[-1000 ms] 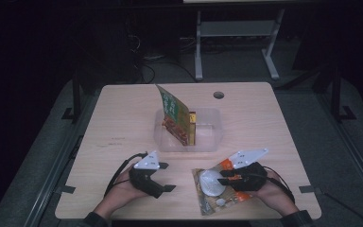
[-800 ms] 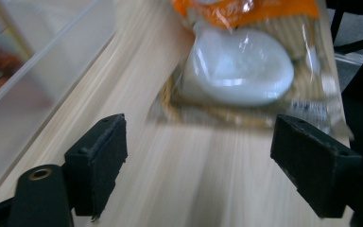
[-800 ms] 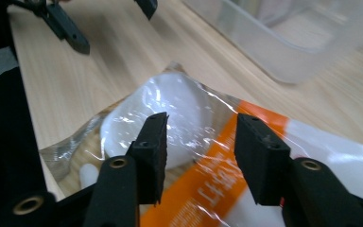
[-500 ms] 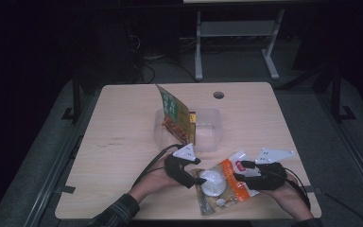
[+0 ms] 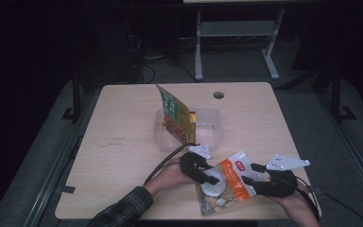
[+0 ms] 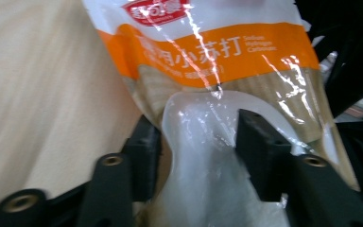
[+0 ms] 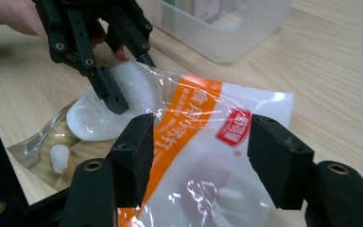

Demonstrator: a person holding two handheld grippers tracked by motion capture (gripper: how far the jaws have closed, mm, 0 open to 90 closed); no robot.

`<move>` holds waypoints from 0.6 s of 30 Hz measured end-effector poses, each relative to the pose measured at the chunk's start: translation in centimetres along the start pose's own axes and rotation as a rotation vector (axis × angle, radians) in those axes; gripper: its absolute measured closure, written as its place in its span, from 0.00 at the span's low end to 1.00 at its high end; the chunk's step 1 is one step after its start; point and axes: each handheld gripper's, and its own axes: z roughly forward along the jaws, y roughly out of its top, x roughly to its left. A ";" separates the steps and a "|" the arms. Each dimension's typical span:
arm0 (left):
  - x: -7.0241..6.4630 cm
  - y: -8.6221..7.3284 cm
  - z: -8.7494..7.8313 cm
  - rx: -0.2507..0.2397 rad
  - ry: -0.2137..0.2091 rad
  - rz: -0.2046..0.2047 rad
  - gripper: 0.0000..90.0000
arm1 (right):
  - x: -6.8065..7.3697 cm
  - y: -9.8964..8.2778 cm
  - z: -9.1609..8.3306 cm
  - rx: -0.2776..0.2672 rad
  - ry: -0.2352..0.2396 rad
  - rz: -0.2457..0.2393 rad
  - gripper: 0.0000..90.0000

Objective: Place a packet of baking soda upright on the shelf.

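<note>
My left gripper (image 5: 211,176) has just been closing and now pinches the snack bag (image 5: 227,183) between its jaws, while my right gripper (image 5: 253,174), just been opening, straddles it unclamped.

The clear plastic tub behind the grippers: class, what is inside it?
A green and red snack packet stands tilted in the clear plastic tub, its top above the rim. Its lower end and anything behind it are covered.
</note>
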 end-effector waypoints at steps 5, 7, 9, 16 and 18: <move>0.0 0.3 -0.2 -0.010 -0.010 0.024 0.93 | 0.0 -0.5 -0.7 -0.013 -0.024 0.021 0.44; -0.1 0.5 -0.5 -0.019 -0.016 0.042 0.97 | -0.1 -0.6 -1.0 -0.021 -0.036 0.028 0.43; -0.4 0.7 -0.8 -0.035 -0.013 0.055 0.99 | -0.1 -0.6 -1.2 -0.035 -0.040 0.037 0.40; -1.4 1.3 -2.8 -0.090 0.038 0.077 0.99 | -0.3 -0.5 -1.7 -0.075 -0.027 0.053 0.34; -1.6 1.4 -3.6 -0.108 0.062 0.075 0.99 | -0.3 -0.5 -1.7 -0.088 -0.016 0.053 0.33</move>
